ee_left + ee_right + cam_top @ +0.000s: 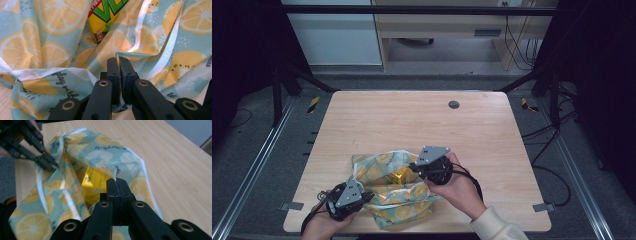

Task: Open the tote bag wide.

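Both grippers pinch the bag [394, 192] rim at the table's [492, 150] near edge: left [119, 60] clamped on one edge, right [117, 181] on the opposite edge, carton [96, 182] inside

A light wooden bench [492, 130] carries a lemon-print plastic bag [387, 197] near its front edge; a small round grommet [453, 104] sits toward the far side.

Items counted: one lemon-print bag [397, 192], lower centre of the high view; one yellow drink carton [106, 17] inside it; two hand-held grippers, left gripper [368, 196] and right gripper [412, 166]; one table [412, 120].
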Available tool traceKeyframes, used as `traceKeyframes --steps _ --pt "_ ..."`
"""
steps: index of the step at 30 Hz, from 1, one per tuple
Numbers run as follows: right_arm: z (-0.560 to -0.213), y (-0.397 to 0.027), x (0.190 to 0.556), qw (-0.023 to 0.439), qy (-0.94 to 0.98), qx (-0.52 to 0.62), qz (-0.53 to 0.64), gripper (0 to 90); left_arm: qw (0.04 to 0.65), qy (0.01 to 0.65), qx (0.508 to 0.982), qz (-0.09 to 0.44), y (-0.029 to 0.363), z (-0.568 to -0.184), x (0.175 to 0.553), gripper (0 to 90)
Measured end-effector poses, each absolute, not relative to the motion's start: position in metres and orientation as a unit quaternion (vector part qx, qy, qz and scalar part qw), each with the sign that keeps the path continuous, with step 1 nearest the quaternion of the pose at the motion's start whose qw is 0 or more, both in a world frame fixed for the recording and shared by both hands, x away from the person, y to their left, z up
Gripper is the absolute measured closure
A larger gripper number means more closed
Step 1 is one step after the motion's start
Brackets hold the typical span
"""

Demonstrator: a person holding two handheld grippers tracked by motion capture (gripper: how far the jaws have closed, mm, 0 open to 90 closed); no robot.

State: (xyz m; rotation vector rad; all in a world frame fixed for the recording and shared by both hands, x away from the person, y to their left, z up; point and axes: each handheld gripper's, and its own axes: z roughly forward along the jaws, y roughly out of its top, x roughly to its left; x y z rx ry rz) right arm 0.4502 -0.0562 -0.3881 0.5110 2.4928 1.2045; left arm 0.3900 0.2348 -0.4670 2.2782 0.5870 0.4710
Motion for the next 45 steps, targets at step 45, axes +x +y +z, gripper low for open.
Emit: traceKeyframes --steps 45 --pt "-0.455 -0.070 0.600 0.134 0.855 0.352 0.357 90.0 0.312 0.229 0.906 0.171 0.231 -0.478 0.394 89.8"
